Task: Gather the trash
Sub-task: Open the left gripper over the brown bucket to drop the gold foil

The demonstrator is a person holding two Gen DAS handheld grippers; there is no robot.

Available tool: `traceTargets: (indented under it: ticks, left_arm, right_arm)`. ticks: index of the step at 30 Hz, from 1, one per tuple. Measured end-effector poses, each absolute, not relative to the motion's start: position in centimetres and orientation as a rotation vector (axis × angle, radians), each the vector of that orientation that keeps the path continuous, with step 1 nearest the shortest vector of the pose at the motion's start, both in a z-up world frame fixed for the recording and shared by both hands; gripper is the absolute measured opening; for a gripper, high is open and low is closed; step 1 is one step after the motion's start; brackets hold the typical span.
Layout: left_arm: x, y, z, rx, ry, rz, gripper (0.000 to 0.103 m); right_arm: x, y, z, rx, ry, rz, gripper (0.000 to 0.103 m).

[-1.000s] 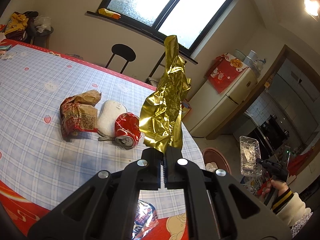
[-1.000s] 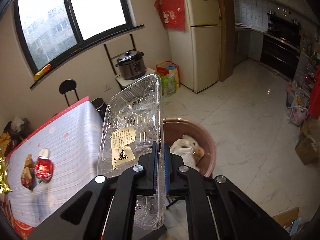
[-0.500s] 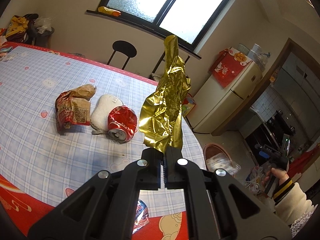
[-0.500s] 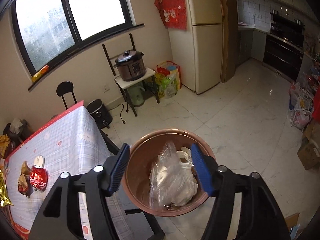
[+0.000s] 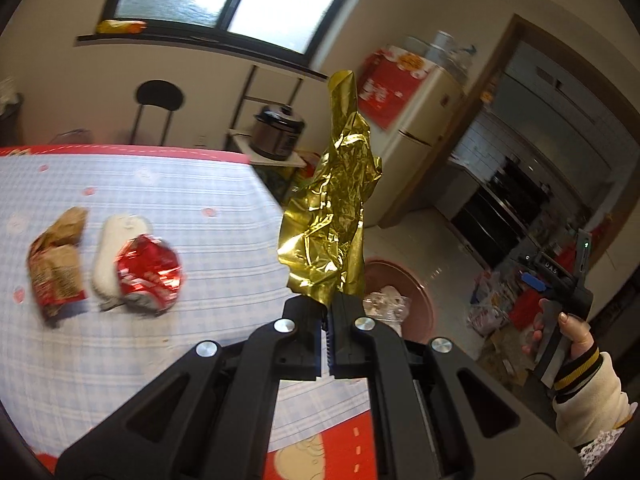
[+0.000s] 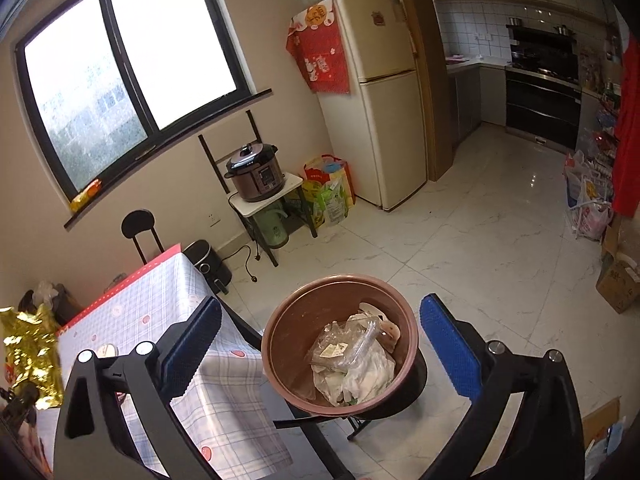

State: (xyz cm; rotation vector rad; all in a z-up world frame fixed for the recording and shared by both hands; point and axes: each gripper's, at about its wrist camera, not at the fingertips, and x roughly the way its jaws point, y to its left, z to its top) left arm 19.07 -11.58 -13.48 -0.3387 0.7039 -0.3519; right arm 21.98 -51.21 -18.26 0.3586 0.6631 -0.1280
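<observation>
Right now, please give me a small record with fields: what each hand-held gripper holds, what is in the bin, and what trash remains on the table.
left hand-held gripper: shut on gold foil wrapper
right hand-held gripper: open, holds nothing, above brown bin
bin contents: clear plastic tray, white bags
on table: crushed red can, brown paper bag, white object

Table (image 5: 224, 216): blue-checked cloth, red border.
On table: crumpled brown bag (image 5: 56, 260), white pad (image 5: 116, 248) touching crushed red can (image 5: 148, 274), side by side.
Floor (image 6: 480, 248): pale tiles; brown bin (image 6: 340, 344) beside table.
</observation>
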Motion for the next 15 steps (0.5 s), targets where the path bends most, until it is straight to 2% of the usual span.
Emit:
traceTargets:
  ticks: [13,14,15]
  left_arm:
    - [31.2,-30.5,-17.9,-0.272,0.82,-0.644,0.007]
    - [32.1,-32.1,-18.3,-0.255,0.832,-0.645,0.02]
    - [32.8,-33.4,-18.5,-0.241,0.843,-0.639,0.053]
  right_arm:
    - [16.5,-56.8,-17.5,0.367,0.651,-0.225,0.098]
    - [16.1,-57.3,-17.5,0.367,0.65,-0.235,0.098]
    - [15.7,-57.8,-17.4,0.369,0.649,-0.246,0.098]
